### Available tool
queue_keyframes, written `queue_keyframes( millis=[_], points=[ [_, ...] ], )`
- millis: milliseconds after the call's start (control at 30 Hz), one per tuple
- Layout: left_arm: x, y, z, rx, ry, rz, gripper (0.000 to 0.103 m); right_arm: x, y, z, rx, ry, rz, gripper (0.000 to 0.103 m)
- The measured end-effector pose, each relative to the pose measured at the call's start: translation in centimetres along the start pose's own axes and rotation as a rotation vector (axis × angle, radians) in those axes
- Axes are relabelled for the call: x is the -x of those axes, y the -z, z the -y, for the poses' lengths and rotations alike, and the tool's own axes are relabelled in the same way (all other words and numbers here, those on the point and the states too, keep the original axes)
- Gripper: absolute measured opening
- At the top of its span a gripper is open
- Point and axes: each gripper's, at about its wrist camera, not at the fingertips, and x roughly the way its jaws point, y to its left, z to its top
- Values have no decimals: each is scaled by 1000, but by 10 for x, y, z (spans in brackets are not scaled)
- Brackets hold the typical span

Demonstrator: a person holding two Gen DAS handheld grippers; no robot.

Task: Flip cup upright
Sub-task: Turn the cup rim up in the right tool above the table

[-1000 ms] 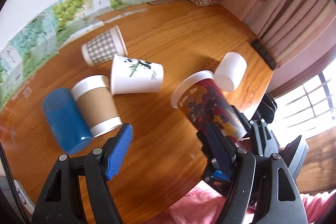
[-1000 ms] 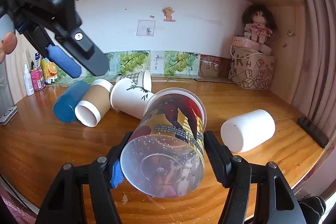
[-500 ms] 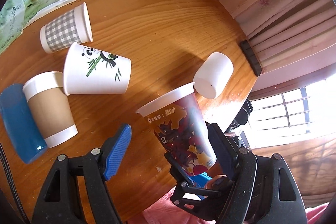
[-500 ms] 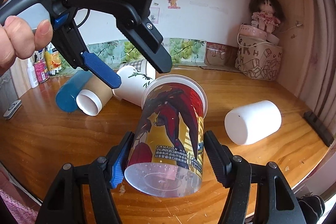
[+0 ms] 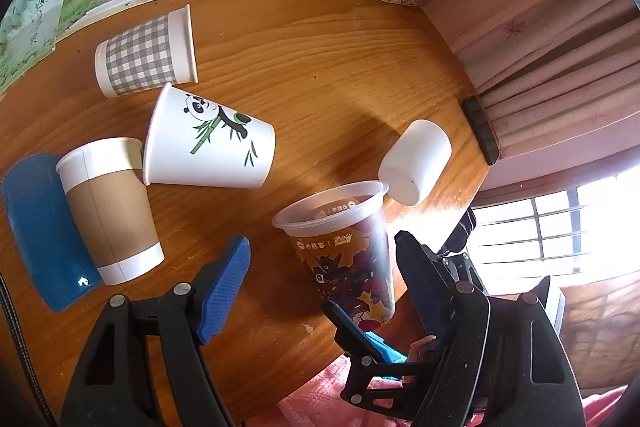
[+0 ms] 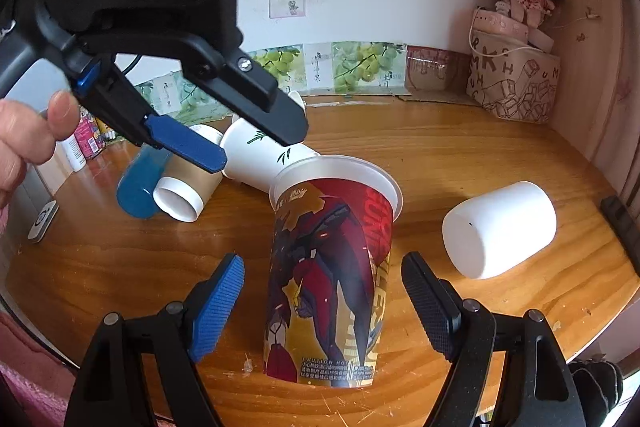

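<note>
A tall plastic cup with red and gold robot artwork (image 6: 332, 275) stands upright on the wooden table (image 6: 440, 155), mouth up; it also shows in the left wrist view (image 5: 348, 255). My right gripper (image 6: 322, 301) is open, its fingers spread to either side of the cup with gaps on both sides. My left gripper (image 5: 324, 263) is open and empty, held above the table; it also shows in the right wrist view (image 6: 256, 143), up and to the left of the cup.
Several cups lie on their sides: a white one (image 6: 500, 227) right of the robot cup, a panda cup (image 5: 208, 143), a checked cup (image 5: 144, 55), a brown-sleeved cup (image 5: 108, 203) and a blue one (image 5: 44, 227). A lettered basket (image 6: 516, 83) stands at the back right.
The robot cup has gone from tilted in the right gripper to standing upright on the table. The right gripper's fingers have opened off it. The left gripper has shifted right, above the cup.
</note>
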Motion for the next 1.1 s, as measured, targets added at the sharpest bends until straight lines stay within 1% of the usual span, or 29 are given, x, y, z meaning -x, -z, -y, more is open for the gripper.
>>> queue_keyframes(
  millis=[167, 400, 633, 833, 1100],
  points=[
    [7, 0, -14, 32, -2, 17, 79, -17, -14, 6, -45, -11, -65, 82],
    [14, 6, -33, 82, -5, 23, 79, -43, -31, 18, -151, -32, -168, 82],
    [20, 9, -51, 130, -3, 27, 79, -56, -40, 23, -193, -51, -204, 81],
    [26, 10, -57, 138, -1, 32, 79, -57, -53, 28, -210, -42, -165, 81],
    [31, 4, -56, 104, 1, 41, 79, -39, -71, 34, -207, -7, -41, 81]
  ],
)
